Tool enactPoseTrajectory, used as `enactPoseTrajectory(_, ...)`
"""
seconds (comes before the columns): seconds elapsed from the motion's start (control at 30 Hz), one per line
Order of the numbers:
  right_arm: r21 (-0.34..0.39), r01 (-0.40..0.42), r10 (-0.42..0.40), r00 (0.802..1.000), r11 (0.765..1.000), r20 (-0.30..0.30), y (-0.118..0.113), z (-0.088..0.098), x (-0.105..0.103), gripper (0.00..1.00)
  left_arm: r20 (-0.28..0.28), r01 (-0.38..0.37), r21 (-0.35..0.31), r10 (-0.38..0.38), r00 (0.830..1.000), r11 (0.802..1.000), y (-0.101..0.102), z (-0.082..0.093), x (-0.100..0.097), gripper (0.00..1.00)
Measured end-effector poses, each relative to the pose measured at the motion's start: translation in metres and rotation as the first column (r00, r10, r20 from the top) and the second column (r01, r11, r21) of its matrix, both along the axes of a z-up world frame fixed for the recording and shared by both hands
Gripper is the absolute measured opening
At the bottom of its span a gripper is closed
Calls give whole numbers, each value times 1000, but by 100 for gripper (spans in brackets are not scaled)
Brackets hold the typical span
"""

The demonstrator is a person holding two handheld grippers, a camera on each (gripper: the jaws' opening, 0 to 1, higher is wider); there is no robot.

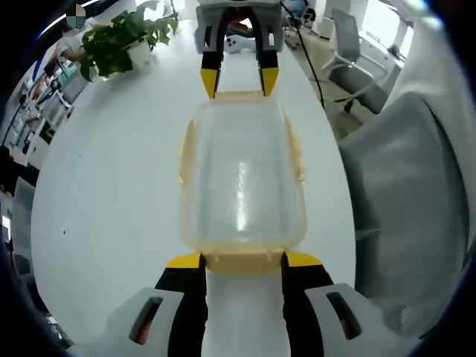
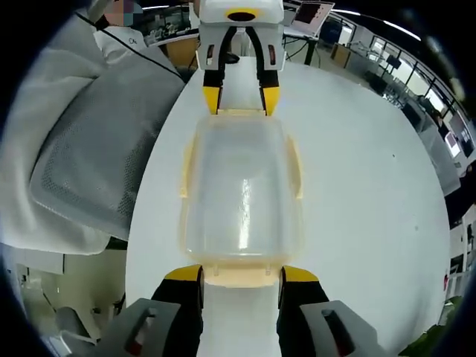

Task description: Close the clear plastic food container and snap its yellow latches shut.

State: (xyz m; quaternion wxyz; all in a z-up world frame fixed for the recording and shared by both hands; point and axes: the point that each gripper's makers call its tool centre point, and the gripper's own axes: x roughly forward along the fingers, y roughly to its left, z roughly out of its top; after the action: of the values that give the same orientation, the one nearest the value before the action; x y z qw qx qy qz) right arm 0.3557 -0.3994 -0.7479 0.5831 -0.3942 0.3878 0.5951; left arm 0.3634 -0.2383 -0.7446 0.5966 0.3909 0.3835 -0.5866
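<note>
The clear plastic food container [image 1: 242, 178] [image 2: 242, 186] lies lengthwise on the white table [image 1: 111, 208] with its lid resting on top. Yellow latches [image 1: 186, 152] [image 2: 295, 167] run along its long sides and stand a little out from the walls. My left gripper [image 1: 243, 260] is open, its yellow-tipped jaws flanking the near end latch [image 1: 242, 262]. My right gripper [image 2: 242, 274] is open in the same way at the opposite end latch [image 2: 242, 277]. Each gripper faces the other across the container: right gripper [image 1: 239, 82], left gripper [image 2: 239, 97].
A grey mesh chair [image 1: 409, 208] [image 2: 89, 163] stands close along one table edge. A potted plant [image 1: 123, 41] sits on the table beyond the container. Office chairs [image 1: 349, 52] and desks stand farther back. Bare table [image 2: 372, 186] spreads on the other side.
</note>
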Motion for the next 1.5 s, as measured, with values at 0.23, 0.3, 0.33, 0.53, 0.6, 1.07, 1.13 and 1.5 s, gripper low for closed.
enactPoseTrajectory(0.23, -1, 20, -20, 1000, 1000, -6, -1, -4, 0, 37, 5, 1, 12, -1, 1000, 1000, 0, -3, 0, 37)
enactPoseTrajectory(0.3, 3, 21, -21, 1000, 1000, -8, -1, -3, 0, 37, 4, -1, 9, 1, 1000, 1000, 0, -3, 0, 37)
enactPoseTrajectory(0.33, 3, 22, -22, 1000, 1000, -8, -1, -3, 0, 37, 5, 0, 8, 0, 1000, 1000, 0, -3, 0, 37)
enactPoseTrajectory(0.53, -9, 21, -21, 1000, 1000, 2, 0, -3, 0, 37, 7, -5, 10, 5, 1000, 1000, 1, -3, 1, 37)
enactPoseTrajectory(0.6, -17, 24, -24, 1000, 1000, 1, 0, -3, 1, 38, 6, -8, 7, 8, 1000, 1000, 2, -3, 1, 37)
enactPoseTrajectory(1.07, -39, 52, -52, 999, 998, 10, -4, -3, 0, 41, 10, -9, 13, 9, 1000, 1000, 5, -3, -3, 50)
enactPoseTrajectory(1.13, -37, 62, -62, 998, 997, 6, -5, 0, -1, 42, 2, -23, 6, 23, 1000, 1000, 8, 0, -2, 49)
enactPoseTrajectory(1.5, -13, 144, -144, 989, 989, 16, -11, 12, 1, 41, -7, -139, -27, 139, 990, 990, 22, 8, 5, 49)
